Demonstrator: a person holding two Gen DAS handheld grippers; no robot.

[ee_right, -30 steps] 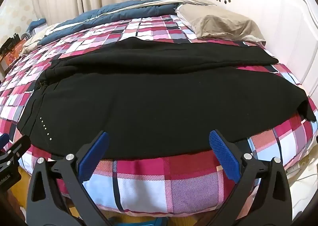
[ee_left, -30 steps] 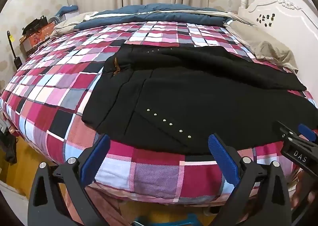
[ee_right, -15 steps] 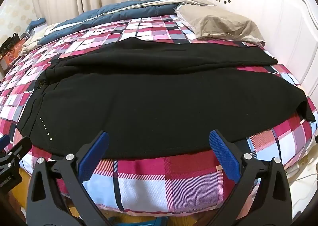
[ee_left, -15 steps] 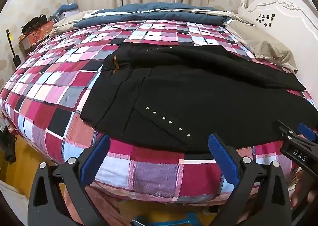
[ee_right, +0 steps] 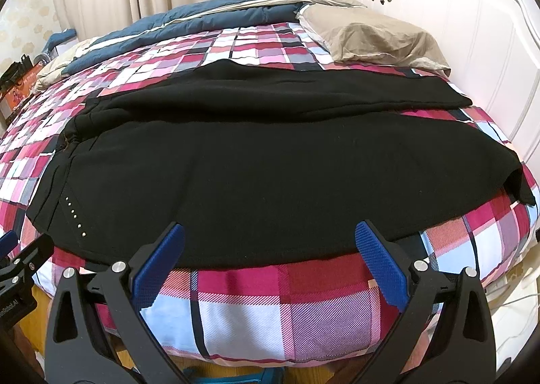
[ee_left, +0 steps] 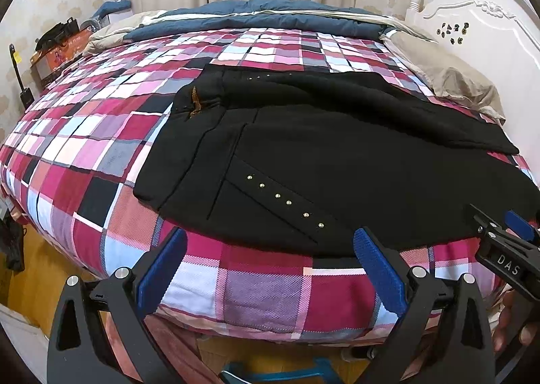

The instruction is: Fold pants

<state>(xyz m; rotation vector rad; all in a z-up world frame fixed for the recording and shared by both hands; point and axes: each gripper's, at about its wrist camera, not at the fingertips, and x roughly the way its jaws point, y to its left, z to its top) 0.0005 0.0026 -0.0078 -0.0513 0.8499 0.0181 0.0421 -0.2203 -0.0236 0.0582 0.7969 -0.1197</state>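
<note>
Black pants (ee_left: 337, 154) lie spread flat across the plaid bed, waist at the left with a row of small gold studs (ee_left: 283, 200), legs running right toward the headboard. They also fill the middle of the right wrist view (ee_right: 270, 168). My left gripper (ee_left: 270, 259) is open and empty, held just off the bed's near edge below the studded pocket. My right gripper (ee_right: 270, 252) is open and empty, just off the near edge below the near leg. The right gripper also shows at the right edge of the left wrist view (ee_left: 506, 249).
The plaid bedspread (ee_left: 84, 147) covers the bed. A beige pillow (ee_right: 371, 36) and white headboard (ee_right: 472, 46) stand at the right. A blue duvet (ee_left: 270, 16) lies bunched at the far side before curtains. Boxes (ee_left: 54, 53) sit far left. Wood floor lies below.
Both grippers have risen and edged slightly toward the bed, so the pants sit a little lower in view. The pants have not moved.
</note>
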